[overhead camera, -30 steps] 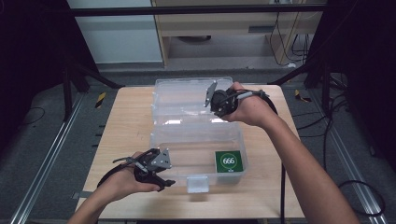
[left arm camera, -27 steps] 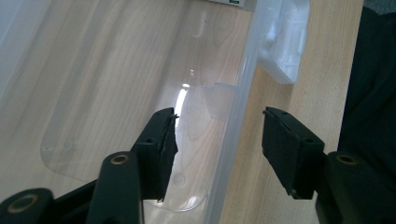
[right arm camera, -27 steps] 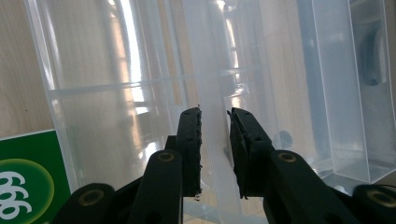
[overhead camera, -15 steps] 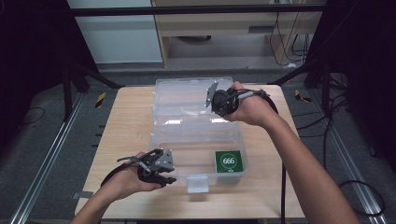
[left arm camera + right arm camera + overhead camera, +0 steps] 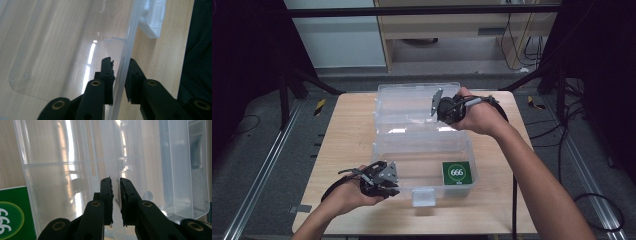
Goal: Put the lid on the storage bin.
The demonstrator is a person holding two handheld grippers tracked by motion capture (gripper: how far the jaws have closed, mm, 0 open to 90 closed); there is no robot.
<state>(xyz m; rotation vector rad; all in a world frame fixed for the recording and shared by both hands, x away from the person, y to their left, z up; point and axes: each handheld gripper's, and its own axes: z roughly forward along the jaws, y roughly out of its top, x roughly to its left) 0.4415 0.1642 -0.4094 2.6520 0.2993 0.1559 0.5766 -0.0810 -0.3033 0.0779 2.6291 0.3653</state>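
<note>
From above, on the wooden table, the clear plastic box lies open, its lid folded back toward the far edge and a green label on its near right corner; the left gripper sits at the box's near left wall and the right gripper at the hinge line between box and lid, so the work looks to be at the gripping stage, with any lifting, shifting or closing of the box yet to come. Along the left gripper, the jaws have just been closing and now straddle the thin front wall, the pads narrowly apart with the plastic between them, seemingly pinching it. Along the right gripper, the jaws have also been closing and stand nearly together, clamped on a translucent rib of the box.
</note>
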